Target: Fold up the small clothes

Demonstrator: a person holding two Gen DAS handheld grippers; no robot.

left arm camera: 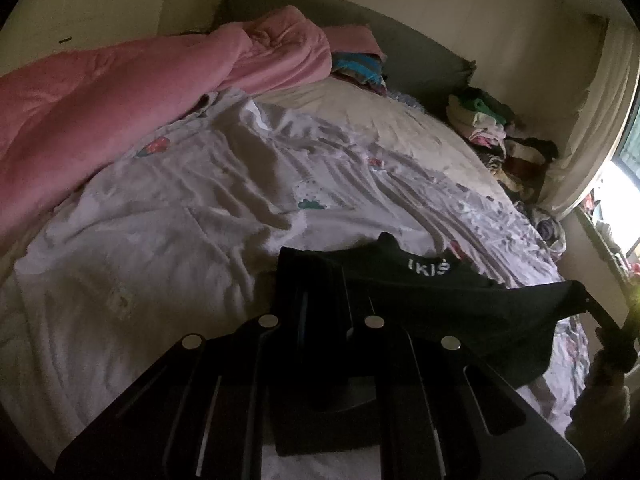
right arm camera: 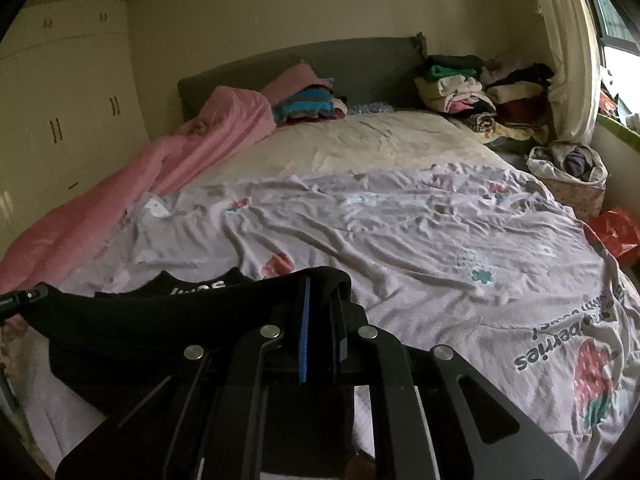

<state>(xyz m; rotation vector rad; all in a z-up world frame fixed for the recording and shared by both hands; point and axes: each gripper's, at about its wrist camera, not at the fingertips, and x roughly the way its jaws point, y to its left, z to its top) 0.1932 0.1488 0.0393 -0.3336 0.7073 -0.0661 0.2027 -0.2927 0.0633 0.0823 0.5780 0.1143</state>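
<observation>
A small black garment (left arm camera: 440, 300) with white lettering hangs stretched between my two grippers, low over the wrinkled lilac strawberry sheet (left arm camera: 180, 200). My left gripper (left arm camera: 320, 280) is shut on the garment's left edge, and the cloth wraps over its fingertips. In the right wrist view my right gripper (right arm camera: 320, 284) is shut on the other edge of the black garment (right arm camera: 160, 320), with a blue pad showing between the fingers. The garment sags in the middle above the lilac sheet (right arm camera: 400, 232). Each view shows the other gripper at its edge, holding the far corner.
A pink quilt (left arm camera: 100, 112) lies bunched along the left side of the bed. Folded clothes (right arm camera: 308, 106) sit by the grey headboard (right arm camera: 360, 60). A heap of clothes (right arm camera: 480, 92) fills the far right corner. A bag of laundry (right arm camera: 568, 168) and a red bag (right arm camera: 612, 232) stand beside the bed.
</observation>
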